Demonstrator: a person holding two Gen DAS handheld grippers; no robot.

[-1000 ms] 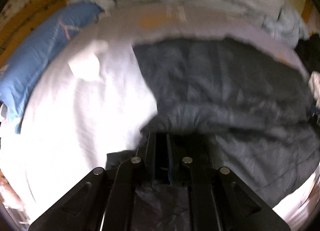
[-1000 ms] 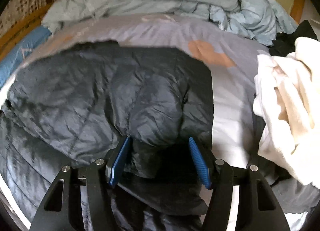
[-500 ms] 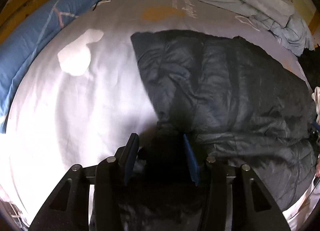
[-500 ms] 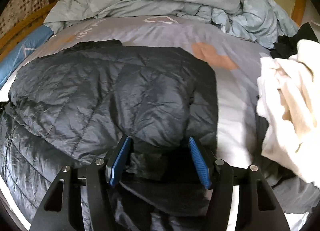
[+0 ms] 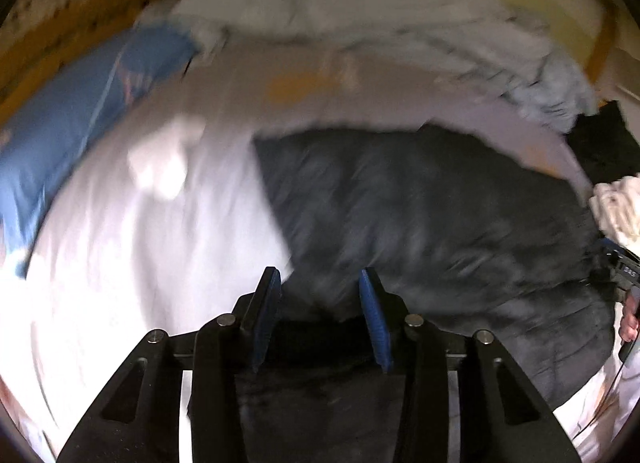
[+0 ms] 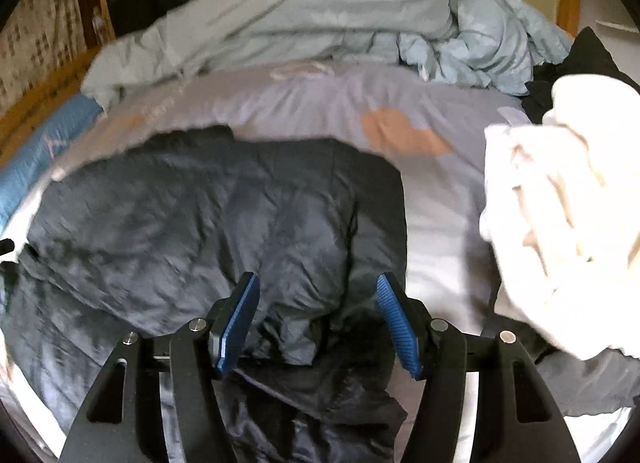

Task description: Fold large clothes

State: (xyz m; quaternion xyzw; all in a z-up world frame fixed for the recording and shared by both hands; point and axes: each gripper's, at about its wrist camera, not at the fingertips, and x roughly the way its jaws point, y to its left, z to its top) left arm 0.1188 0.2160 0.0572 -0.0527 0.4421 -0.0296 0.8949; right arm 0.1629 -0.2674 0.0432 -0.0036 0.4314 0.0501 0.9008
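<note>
The left hand-held gripper [image 5: 320,287] has its jaws apart, having just been closing slightly, with the edge of the dark quilted jacket [image 5: 432,219] between the blue pads but not clamped. The right hand-held gripper [image 6: 318,295] also stands apart over a bulge of the jacket [image 6: 224,223]. The jacket lies across the centre of the bed [image 6: 312,103], with a cream garment [image 6: 560,215] at right and a crumpled pale-blue duvet [image 6: 340,11] along the top.
</note>
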